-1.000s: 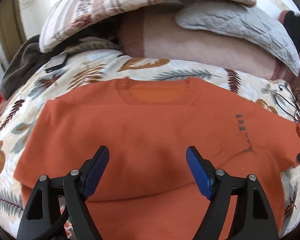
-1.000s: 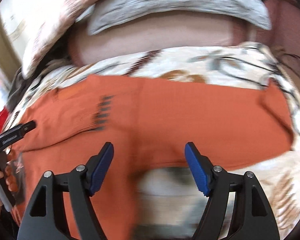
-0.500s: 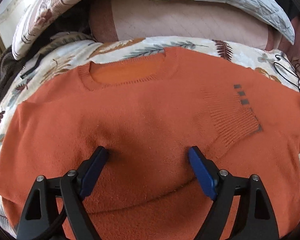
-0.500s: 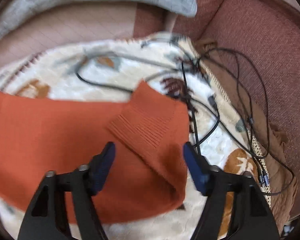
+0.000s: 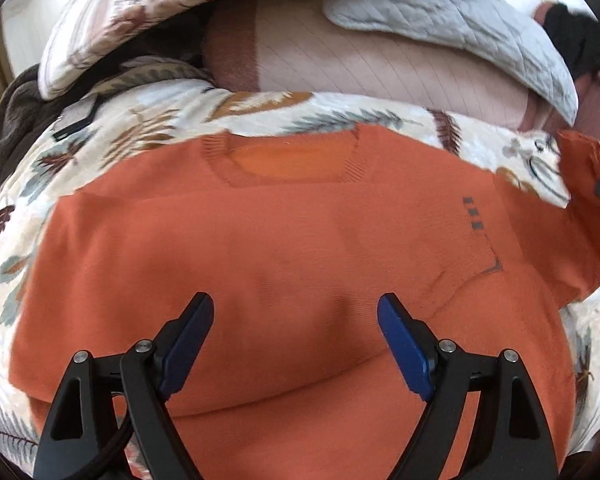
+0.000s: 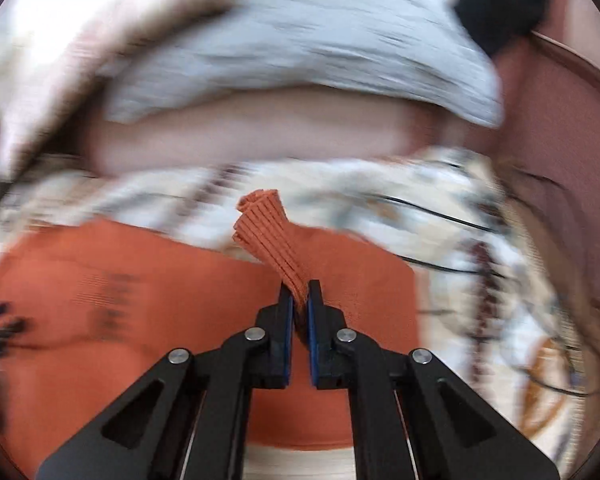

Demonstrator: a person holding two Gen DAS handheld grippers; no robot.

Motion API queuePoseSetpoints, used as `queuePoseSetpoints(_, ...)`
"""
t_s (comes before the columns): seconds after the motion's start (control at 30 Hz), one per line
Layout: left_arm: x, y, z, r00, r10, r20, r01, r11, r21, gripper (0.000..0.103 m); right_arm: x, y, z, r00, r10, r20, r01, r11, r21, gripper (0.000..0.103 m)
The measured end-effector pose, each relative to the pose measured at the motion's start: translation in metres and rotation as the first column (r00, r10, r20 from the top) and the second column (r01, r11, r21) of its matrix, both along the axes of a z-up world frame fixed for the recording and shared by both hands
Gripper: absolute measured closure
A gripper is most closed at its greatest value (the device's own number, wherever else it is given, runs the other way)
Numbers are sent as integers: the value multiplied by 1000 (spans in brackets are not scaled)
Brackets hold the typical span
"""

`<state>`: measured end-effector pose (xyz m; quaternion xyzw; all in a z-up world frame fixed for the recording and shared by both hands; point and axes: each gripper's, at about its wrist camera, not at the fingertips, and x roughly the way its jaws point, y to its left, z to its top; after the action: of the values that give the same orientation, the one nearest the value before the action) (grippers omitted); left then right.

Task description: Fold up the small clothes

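An orange knit sweater [image 5: 260,248] lies spread on a leaf-print blanket [image 5: 100,136], collar at the far side. One sleeve with dark stripes [image 5: 474,216] is folded across the chest. My left gripper [image 5: 296,320] hovers open over the sweater's lower middle, nothing between its blue pads. The other sleeve's ribbed cuff [image 6: 264,232] is pinched in my right gripper [image 6: 299,292], which is shut on it and holds it lifted above the sweater body [image 6: 140,300]. In the left wrist view that raised sleeve [image 5: 580,168] stands up at the far right.
Grey quilted cushion [image 5: 460,32] and a striped pillow [image 5: 160,8] lie against the pink sofa back [image 5: 380,68]. Black cables [image 6: 440,212] trail over the blanket at the right. A dark flat device [image 5: 74,118] rests at the blanket's left. The reddish sofa arm [image 6: 560,160] is at right.
The right gripper closed on the sleeve cuff and lifted it, swinging left over the sweater. The left gripper dipped toward the sweater, then drew back, still open.
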<state>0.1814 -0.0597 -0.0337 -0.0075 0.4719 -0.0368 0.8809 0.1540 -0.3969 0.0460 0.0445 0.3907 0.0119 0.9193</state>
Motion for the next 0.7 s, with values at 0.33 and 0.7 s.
queuePoseSetpoints(0.33, -11, 76, 11, 996, 89, 4, -88, 994, -69, 18, 35, 219, -58, 926, 375, -40, -345, 885, 312, 94)
queuePoseSetpoints(0.7, 19, 55, -1, 998, 62, -30, -65, 989, -130, 18, 2, 171, -62, 942, 321, -96, -295, 930, 219, 49)
